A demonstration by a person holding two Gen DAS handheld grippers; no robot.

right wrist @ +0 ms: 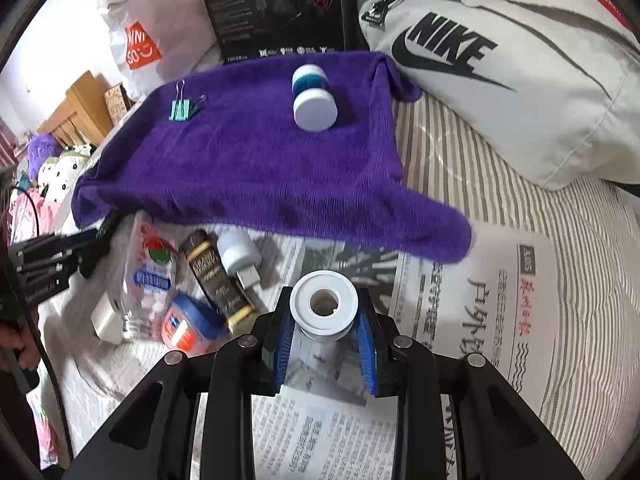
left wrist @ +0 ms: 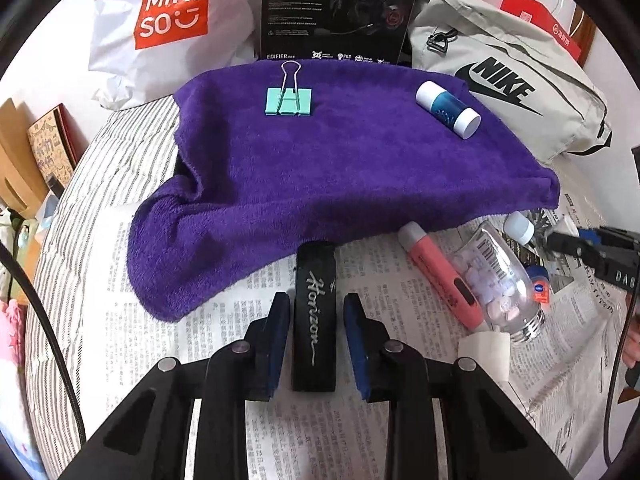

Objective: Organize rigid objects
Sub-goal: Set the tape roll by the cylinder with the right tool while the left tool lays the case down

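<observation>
On the striped bed, newspaper is spread under both grippers, and a purple towel is draped over a raised base behind it. Between the spread fingers of the left gripper a black bar printed "Horizon" is seen lying flat on the newspaper; a gap shows on each side of it, so the jaws stand open and are not touching it. On the towel a teal binder clip is placed toward the far left, and a blue-and-white tube lies on its side toward the far right, well apart from the clip. Just below the towel's near edge, a pink highlighter and a clear bottle of pills lie side by side on the newspaper. In the right wrist view, the right gripper is closed on a white spool, whose round holed face is turned toward the towel, the blue pads pressing its two sides. To its left a small orange jar with a blue lid, a dark brown tube and a white USB plug are clustered on the newspaper. A Nike bag rests beyond the towel.
</observation>
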